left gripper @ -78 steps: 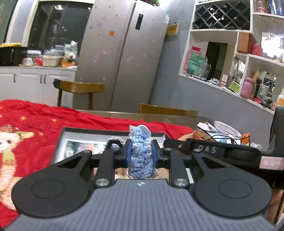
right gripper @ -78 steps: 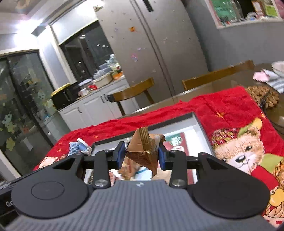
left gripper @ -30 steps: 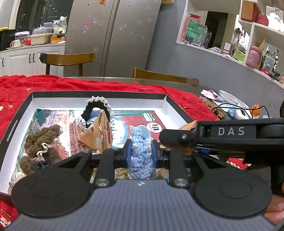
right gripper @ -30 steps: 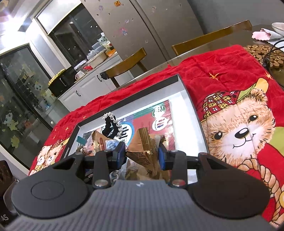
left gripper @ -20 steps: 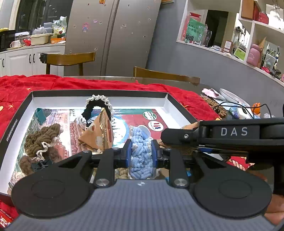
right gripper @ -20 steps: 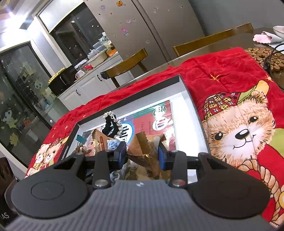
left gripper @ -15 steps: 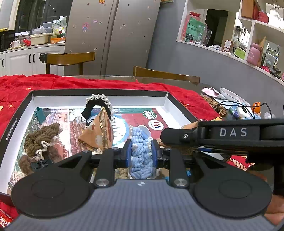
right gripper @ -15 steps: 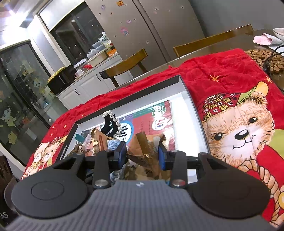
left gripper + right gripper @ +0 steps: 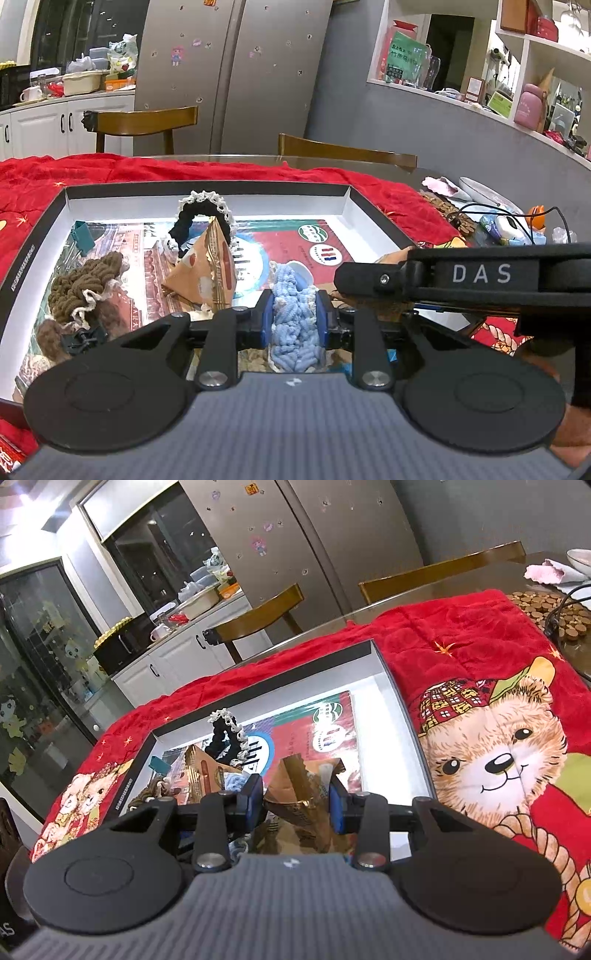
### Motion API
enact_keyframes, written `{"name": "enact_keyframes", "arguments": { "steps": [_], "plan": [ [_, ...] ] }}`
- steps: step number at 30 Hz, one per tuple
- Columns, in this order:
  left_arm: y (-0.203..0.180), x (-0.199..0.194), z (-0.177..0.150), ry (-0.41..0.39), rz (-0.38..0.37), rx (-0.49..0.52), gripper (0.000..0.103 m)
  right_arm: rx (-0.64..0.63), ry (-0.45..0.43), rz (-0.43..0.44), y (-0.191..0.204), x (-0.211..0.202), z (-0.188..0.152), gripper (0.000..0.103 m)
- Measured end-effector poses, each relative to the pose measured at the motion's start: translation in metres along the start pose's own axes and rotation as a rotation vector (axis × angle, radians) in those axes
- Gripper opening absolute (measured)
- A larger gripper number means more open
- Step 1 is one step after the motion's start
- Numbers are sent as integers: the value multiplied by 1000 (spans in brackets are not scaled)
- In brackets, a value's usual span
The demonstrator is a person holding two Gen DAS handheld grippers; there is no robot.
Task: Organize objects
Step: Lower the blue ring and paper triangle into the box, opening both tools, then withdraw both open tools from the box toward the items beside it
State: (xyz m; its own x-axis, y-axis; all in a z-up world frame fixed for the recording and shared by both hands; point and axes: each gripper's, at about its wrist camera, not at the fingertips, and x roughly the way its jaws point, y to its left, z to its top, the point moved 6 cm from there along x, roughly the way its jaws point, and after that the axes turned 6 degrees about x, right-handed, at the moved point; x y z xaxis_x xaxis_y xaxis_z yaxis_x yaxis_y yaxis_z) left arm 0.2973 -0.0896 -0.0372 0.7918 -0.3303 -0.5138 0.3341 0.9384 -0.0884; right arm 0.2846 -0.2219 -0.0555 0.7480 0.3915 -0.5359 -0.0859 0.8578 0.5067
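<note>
My left gripper point(image 9: 294, 317) is shut on a light blue knitted scrunchie point(image 9: 293, 325), held low over the near part of a shallow black-rimmed box point(image 9: 207, 187). My right gripper point(image 9: 297, 797) stands around a brown pyramid snack packet point(image 9: 303, 794), its jaws wider apart than before, over the box's near right part point(image 9: 400, 716). In the box lie another brown pyramid packet point(image 9: 207, 273), a black scrunchie with white lace point(image 9: 201, 218), a brown scrunchie point(image 9: 86, 282) and a teal clip point(image 9: 83, 236). The right gripper's arm point(image 9: 461, 280) crosses the left wrist view.
The box sits on a red bear-print blanket point(image 9: 491, 746) over a table. Two wooden chairs point(image 9: 140, 122) stand behind it. At the table's right end are a beaded mat point(image 9: 543, 616), cables, dishes and small items point(image 9: 506, 225).
Both grippers came down from above the table to the box. In the last half second the right jaws have spread a little around the packet. The left gripper stays shut on the scrunchie.
</note>
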Motion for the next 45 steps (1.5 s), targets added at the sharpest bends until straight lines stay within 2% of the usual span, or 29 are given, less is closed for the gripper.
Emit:
{"name": "enact_keyframes", "arguments": {
  "steps": [16,19,22,23,24,25,30,38,42,45],
  "plan": [
    [-2,0,-4,-3,6,20,28,15,-11,24,1,-1,0,43],
    [-3,-1,-5,-6,16,32,35,20,-20,35,0,-5,1,44],
    [-1,-2,-3,-3,11,26,46,30,-44,63,1,-13,5,52],
    [1,-3,-2,-2,9,20,50,30,-57,72,3,-16,6,58],
    [2,-4,-1,-2,7,14,52,27,-69,78,4,-20,7,64],
    [3,-5,0,-5,5,9,53,20,-88,80,5,-25,9,65],
    [3,-17,8,-45,-14,37,63,-49,-205,75,19,-49,14,85],
    [-1,-61,25,-124,-11,149,73,-133,-391,107,43,-98,16,101],
    [13,-98,22,-146,40,183,73,-162,-433,144,57,-113,10,103],
    [29,-128,11,-156,104,219,73,-192,-437,158,68,-115,2,103]
  ]
}}
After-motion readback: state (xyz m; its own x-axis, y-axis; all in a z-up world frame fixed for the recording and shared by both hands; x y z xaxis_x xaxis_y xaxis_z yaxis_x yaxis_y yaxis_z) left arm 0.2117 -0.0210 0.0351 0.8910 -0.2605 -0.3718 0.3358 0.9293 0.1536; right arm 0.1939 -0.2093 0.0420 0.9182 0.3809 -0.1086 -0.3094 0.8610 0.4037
